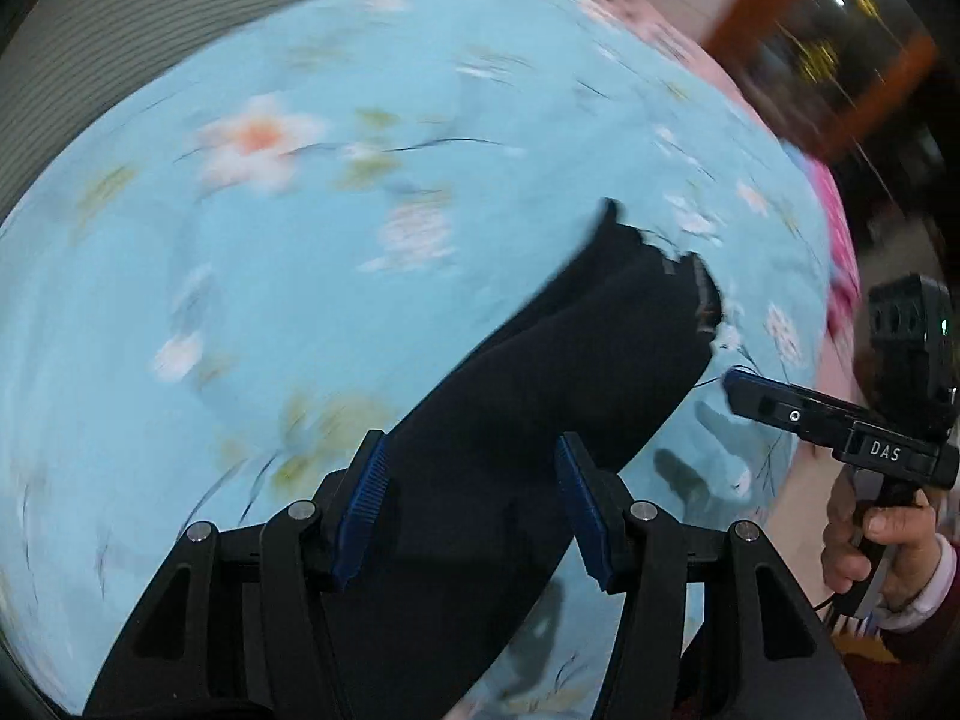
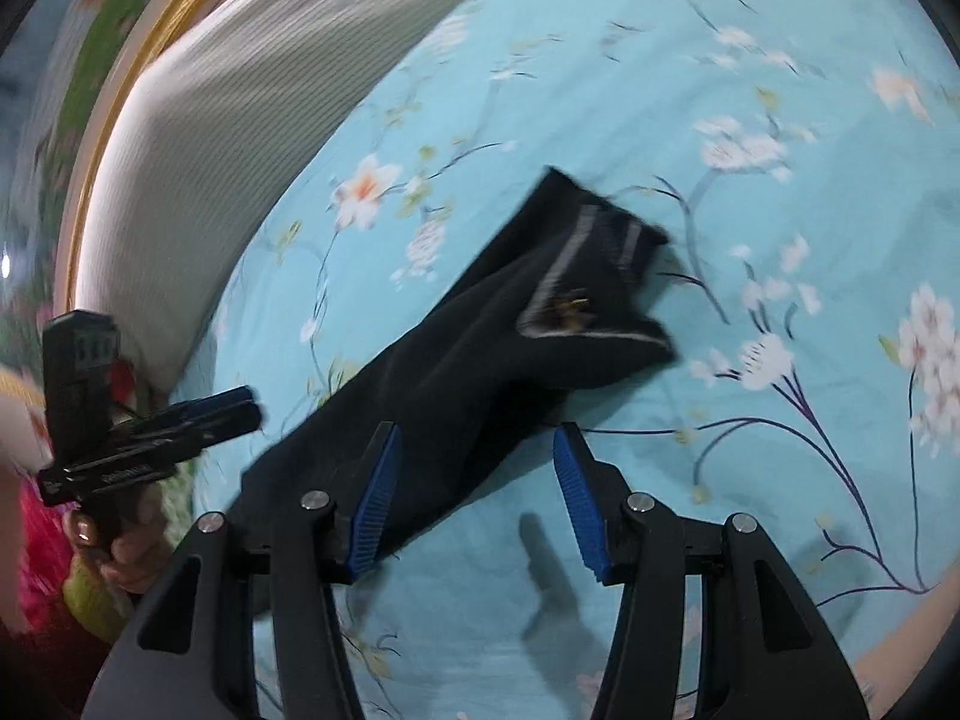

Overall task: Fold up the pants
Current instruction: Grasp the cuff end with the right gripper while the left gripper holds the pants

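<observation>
Black pants (image 2: 480, 354) lie in a long folded strip on the blue floral sheet (image 2: 750, 120); everything below is placed relative to the pants.

Left gripper (image 1: 471, 480): jaws stand apart, blue pads (image 1: 360, 516) clear of the cloth. It hangs above the near part of the pants, whose dark cloth runs under the gap between the fingers. Nothing is gripped. In the right wrist view the same gripper (image 2: 249, 405) shows beside the pants' near end, held by a hand (image 2: 120, 558).

Right gripper (image 2: 474, 492): jaws likewise apart, nothing between the pads. The pants' edge passes under its left finger; bare sheet lies under the rest of the gap. In the left wrist view it (image 1: 735, 387) sits just beside the pants' long edge, toward the far end, held by the other hand (image 1: 876, 546).

Pants' far end shows grey trim and a small gold mark.

A white ribbed cover (image 2: 240, 150) lies well apart from the pants, along the sheet's edge. Both views are motion-blurred; fine detail is not readable.
</observation>
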The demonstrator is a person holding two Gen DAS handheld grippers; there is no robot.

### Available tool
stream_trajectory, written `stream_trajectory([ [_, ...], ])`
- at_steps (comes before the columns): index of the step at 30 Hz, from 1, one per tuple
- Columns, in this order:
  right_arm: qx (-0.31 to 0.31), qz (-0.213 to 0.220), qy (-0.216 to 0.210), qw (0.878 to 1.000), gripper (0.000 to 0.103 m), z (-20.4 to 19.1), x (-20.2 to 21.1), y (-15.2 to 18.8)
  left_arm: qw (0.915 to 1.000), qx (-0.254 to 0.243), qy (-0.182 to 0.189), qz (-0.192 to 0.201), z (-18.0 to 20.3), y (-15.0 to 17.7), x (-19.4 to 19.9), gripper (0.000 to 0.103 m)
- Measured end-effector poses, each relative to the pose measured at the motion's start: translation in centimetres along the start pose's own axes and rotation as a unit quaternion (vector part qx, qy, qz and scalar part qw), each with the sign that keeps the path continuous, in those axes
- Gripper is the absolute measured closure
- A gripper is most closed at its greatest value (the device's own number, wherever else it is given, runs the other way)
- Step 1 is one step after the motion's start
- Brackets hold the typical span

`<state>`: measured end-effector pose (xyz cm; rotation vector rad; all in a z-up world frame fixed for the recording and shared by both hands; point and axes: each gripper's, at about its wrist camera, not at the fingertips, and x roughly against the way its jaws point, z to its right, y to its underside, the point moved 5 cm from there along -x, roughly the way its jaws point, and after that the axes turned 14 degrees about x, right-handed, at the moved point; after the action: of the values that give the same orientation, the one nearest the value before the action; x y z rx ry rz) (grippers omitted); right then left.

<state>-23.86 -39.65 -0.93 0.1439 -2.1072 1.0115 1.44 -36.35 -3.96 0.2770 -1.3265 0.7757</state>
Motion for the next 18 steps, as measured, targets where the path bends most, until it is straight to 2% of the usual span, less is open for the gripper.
stream_trajectory([
  [4,-0.055,0.016,-0.018,0.998,0.04,2.1,-0.5,-1.0,0.9983,-0.043,0.006,-0.039,3.5,-2.4,-3.5,0.046],
  [8,-0.1,0.016,-0.052,0.994,0.04,3.6,-1.9,-1.7,0.9935,-0.088,-0.005,-0.072,6.1,-4.6,-7.2,0.046],
  [14,-0.115,0.028,-0.064,0.991,0.041,4.7,-2.6,-2.0,0.9838,-0.142,-0.023,-0.108,8.4,-5.4,-10.7,0.046],
  [16,-0.106,0.027,-0.061,0.992,0.047,4.9,-2.7,-2.0,0.9822,-0.146,-0.025,-0.115,8.6,-5.6,-11.4,0.049],
  [18,-0.087,0.022,-0.045,0.995,0.065,5.0,-2.8,-2.0,0.9818,-0.146,-0.021,-0.119,8.7,-5.8,-11.8,0.05],
])
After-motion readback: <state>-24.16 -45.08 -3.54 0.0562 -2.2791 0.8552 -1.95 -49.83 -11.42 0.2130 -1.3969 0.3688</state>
